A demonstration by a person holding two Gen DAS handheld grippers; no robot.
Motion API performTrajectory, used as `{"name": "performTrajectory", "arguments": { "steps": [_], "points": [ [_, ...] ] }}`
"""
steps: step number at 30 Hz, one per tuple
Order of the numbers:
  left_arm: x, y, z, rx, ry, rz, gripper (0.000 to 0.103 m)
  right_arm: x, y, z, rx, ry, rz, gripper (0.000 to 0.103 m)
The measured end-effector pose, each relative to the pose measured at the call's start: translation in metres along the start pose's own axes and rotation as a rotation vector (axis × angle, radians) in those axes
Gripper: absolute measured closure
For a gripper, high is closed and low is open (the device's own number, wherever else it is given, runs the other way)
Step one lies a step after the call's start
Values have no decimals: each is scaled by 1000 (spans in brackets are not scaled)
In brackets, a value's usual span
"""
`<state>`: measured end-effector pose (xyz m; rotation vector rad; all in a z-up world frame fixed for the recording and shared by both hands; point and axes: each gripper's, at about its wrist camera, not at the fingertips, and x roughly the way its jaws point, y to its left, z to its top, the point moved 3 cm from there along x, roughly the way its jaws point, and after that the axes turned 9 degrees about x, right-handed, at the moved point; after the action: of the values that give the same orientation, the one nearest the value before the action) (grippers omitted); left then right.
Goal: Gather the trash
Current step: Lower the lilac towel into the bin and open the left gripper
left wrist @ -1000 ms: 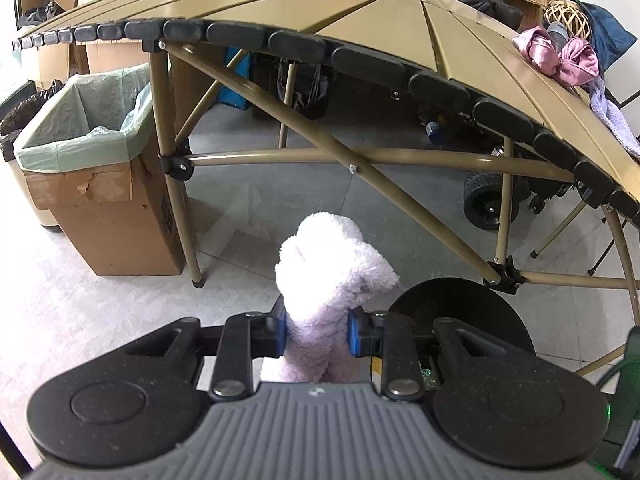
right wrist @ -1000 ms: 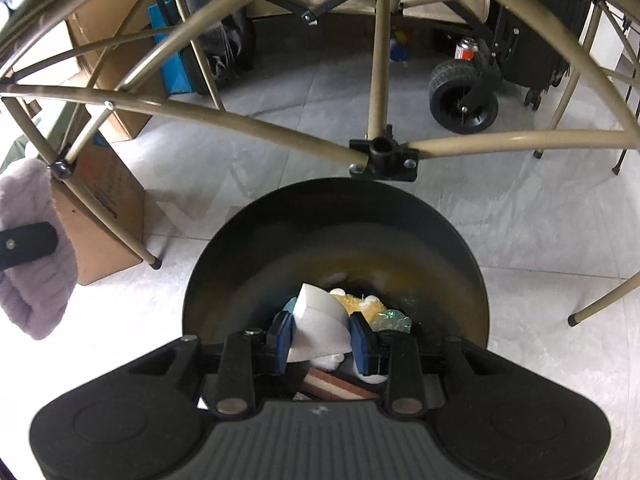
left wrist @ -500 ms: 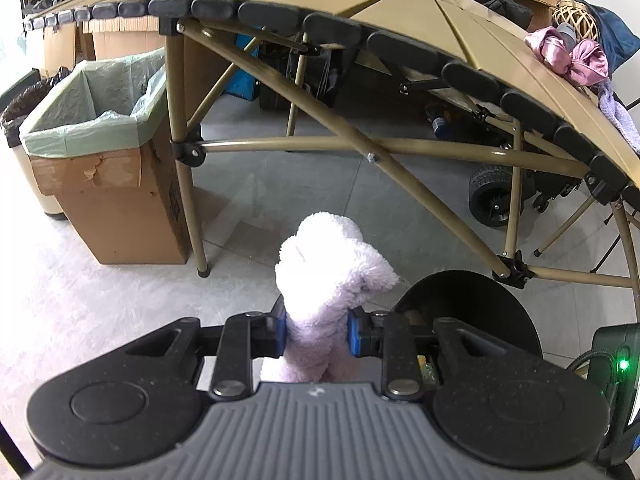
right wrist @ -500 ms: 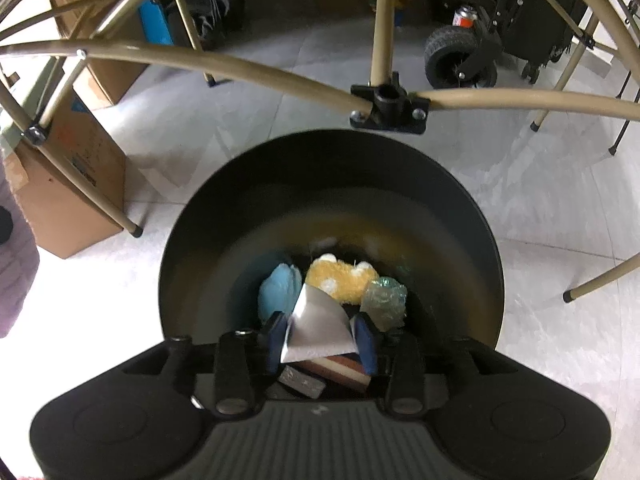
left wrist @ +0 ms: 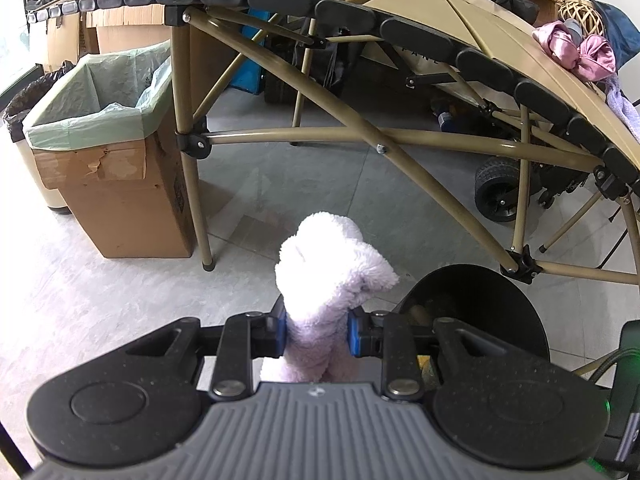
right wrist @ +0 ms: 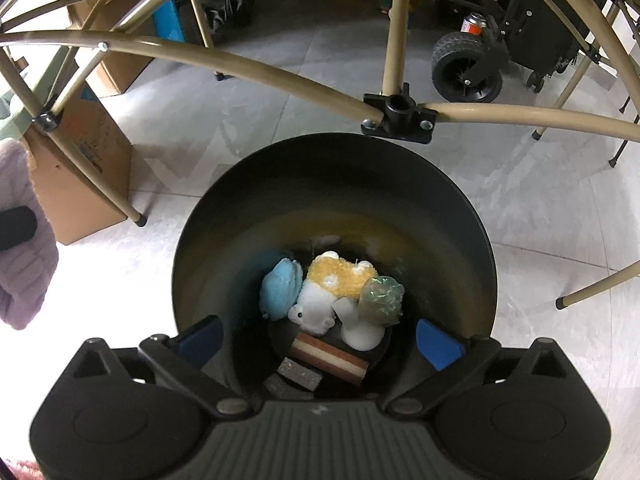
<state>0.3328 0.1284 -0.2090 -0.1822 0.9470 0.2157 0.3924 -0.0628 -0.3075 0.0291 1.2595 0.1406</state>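
My left gripper (left wrist: pixel 316 334) is shut on a fluffy pale lilac cloth (left wrist: pixel 328 272), which stands up between its blue pads above the floor. That cloth (right wrist: pixel 24 248) also shows at the left edge of the right wrist view. My right gripper (right wrist: pixel 320 340) hangs over the mouth of a black round bin (right wrist: pixel 460 216), its jaws opening wide with nothing between them. A white piece (right wrist: pixel 358 320) lies at the bin's bottom among a blue plush (right wrist: pixel 280 292), a yellow-and-white plush (right wrist: pixel 336 280), a greenish crumpled wrapper (right wrist: pixel 380 294) and a striped block (right wrist: pixel 328 360). The bin (left wrist: pixel 472 304) sits right of the cloth.
A cardboard box lined with a green bag (left wrist: pixel 100 120) stands at left beside a tan folding table leg (left wrist: pixel 196 200). The table's frame bars (right wrist: pixel 280 76) arch over the bin. A black wheeled cart (left wrist: pixel 500 188) and pink fabric (left wrist: pixel 576 56) are at right.
The right gripper's jaws spread wide and let go of the white piece, which now lies at the bottom of the black bin. The left gripper keeps its hold on the lilac cloth.
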Motion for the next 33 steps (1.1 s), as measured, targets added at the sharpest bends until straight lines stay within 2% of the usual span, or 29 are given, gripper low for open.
{"name": "performTrajectory", "arguments": {
  "steps": [20, 33],
  "points": [
    [-6, -4, -2, 9, -10, -22, 75, -33, -23, -4, -9, -48, 8, 0],
    [-18, -36, -4, 47, -24, -80, 75, -69, -60, -10, 23, -106, 6, 0]
  ]
}}
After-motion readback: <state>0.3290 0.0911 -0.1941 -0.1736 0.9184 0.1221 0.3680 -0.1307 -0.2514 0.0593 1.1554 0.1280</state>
